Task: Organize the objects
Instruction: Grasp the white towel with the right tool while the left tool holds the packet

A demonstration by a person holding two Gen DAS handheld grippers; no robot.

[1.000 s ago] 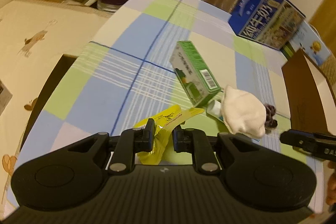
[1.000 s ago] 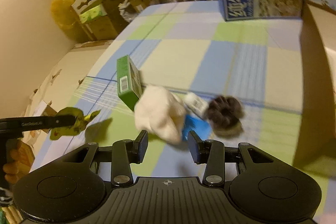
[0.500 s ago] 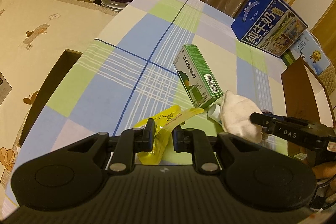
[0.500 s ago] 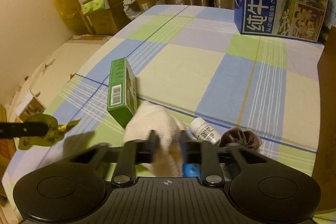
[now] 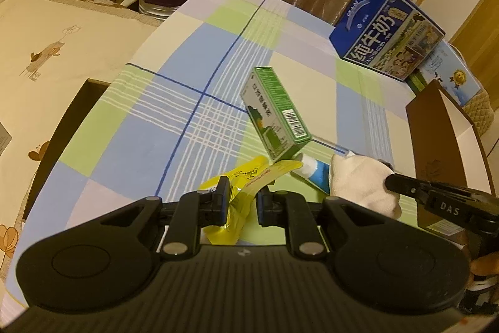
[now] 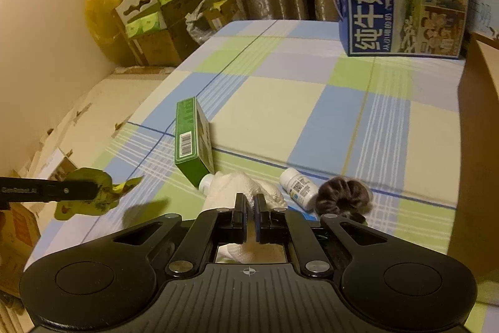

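Note:
My left gripper [image 5: 242,196] is shut on a yellow packet [image 5: 246,186], held above the checked tablecloth; in the right wrist view that packet [image 6: 90,195] hangs at the far left. My right gripper [image 6: 249,205] is shut on a white cloth [image 6: 240,186], seen in the left wrist view as a white bundle [image 5: 358,180]. A green box [image 5: 276,114] lies on the table just beyond. A blue-and-white tube [image 5: 315,169] pokes out beside the cloth. A small white bottle [image 6: 297,184] and a dark brown scrunchie [image 6: 343,195] lie to the right of the cloth.
A blue milk carton box [image 6: 402,2] stands at the table's far right. A brown cardboard box [image 5: 443,142] sits at the right edge. Cartons and bags [image 6: 149,21] crowd the floor beyond the table. A bed [image 5: 46,52] lies to the left.
My right gripper came down over the white cloth and shut on it. The left gripper kept hold of the yellow packet and rose slightly.

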